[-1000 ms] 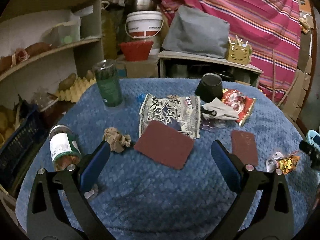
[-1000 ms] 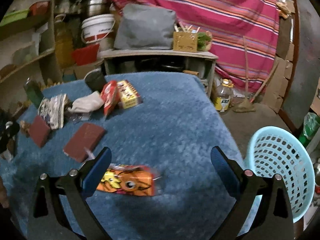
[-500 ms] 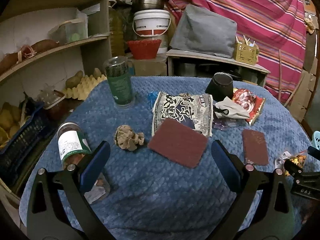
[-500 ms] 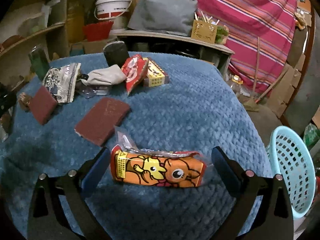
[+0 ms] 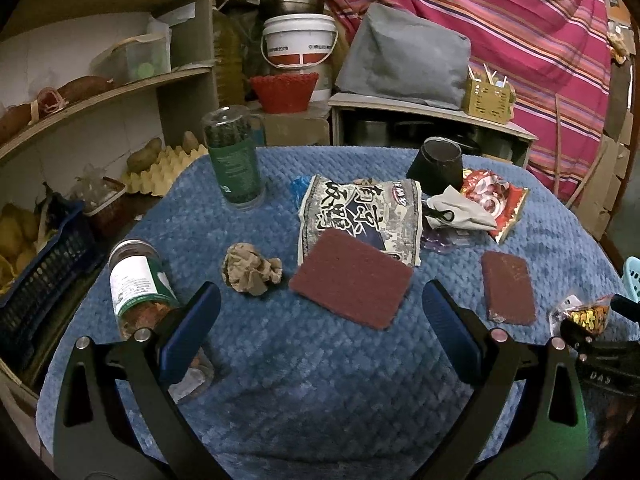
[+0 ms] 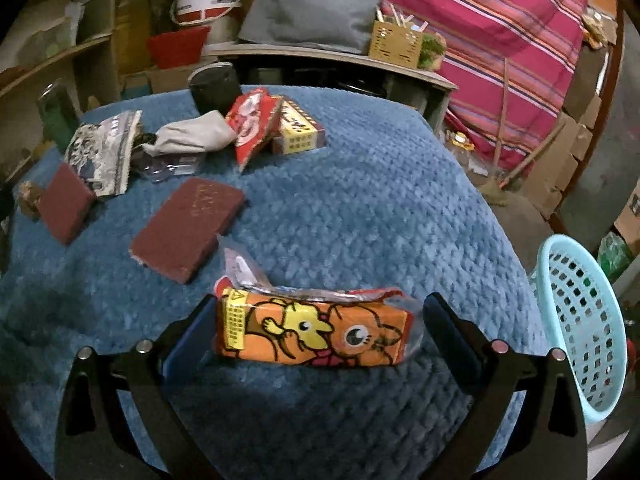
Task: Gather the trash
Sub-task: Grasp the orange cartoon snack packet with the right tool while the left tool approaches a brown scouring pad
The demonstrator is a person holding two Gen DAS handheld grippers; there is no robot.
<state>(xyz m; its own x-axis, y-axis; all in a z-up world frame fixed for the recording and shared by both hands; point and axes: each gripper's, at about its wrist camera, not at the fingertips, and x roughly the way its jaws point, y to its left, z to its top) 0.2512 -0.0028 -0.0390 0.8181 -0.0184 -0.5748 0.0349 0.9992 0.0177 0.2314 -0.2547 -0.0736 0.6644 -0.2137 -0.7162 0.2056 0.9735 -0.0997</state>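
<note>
Two grippers. Right gripper [image 6: 316, 332]: fingers spread wide, the orange snack wrapper [image 6: 314, 332] lying between them on the blue cover [image 6: 360, 184]; left pad looks to touch its end, right pad just beside the clear film. Left gripper [image 5: 320, 328]: fingers wide, nothing between them.

Two maroon scouring pads: large [image 5: 351, 283], small [image 5: 507, 287]. Two jars: one upright [image 5: 236, 160], one on its side [image 5: 140, 288]. One crumpled brown paper ball [image 5: 250, 273]. One black-and-white printed bag [image 5: 360, 216]. One red snack packet [image 5: 492, 202]. One dark cup [image 5: 440, 166].

Wrapper: oblong, orange, cartoon animals, yellow panel at its left end, torn clear film on top; near edge of the cover.

Right wrist view only: pale blue basket [image 6: 580, 328], far right off the cover; one yellow box [image 6: 298, 130] behind the red packet. Left wrist view only: the fallen jar.
</note>
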